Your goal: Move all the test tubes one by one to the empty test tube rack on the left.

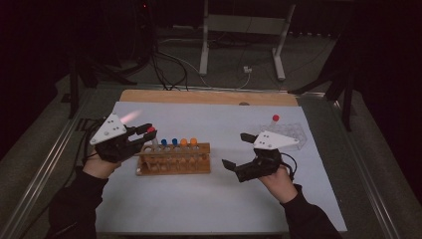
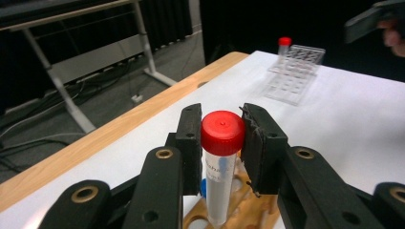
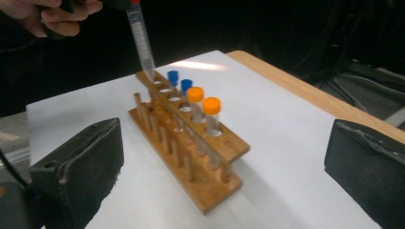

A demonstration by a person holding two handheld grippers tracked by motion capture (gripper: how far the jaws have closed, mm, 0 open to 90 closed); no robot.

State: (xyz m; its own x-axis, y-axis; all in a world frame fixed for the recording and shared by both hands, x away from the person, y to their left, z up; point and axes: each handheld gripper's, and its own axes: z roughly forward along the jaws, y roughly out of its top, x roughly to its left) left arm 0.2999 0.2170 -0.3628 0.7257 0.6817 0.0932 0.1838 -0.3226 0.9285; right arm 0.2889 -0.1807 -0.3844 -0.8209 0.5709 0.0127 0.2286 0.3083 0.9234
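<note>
While my left gripper clamps its fingers just under the red-capped tube's cap, the tube hangs upright, its tip at the wooden rack's end hole, toward the tabletop's left edge; my right gripper, fingers spread and empty, waits well apart.

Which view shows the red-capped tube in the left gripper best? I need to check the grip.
The left gripper view: the red-capped tube sits close between the pads. The right gripper view shows its tip above the wooden rack; the high view, its cap.
</note>
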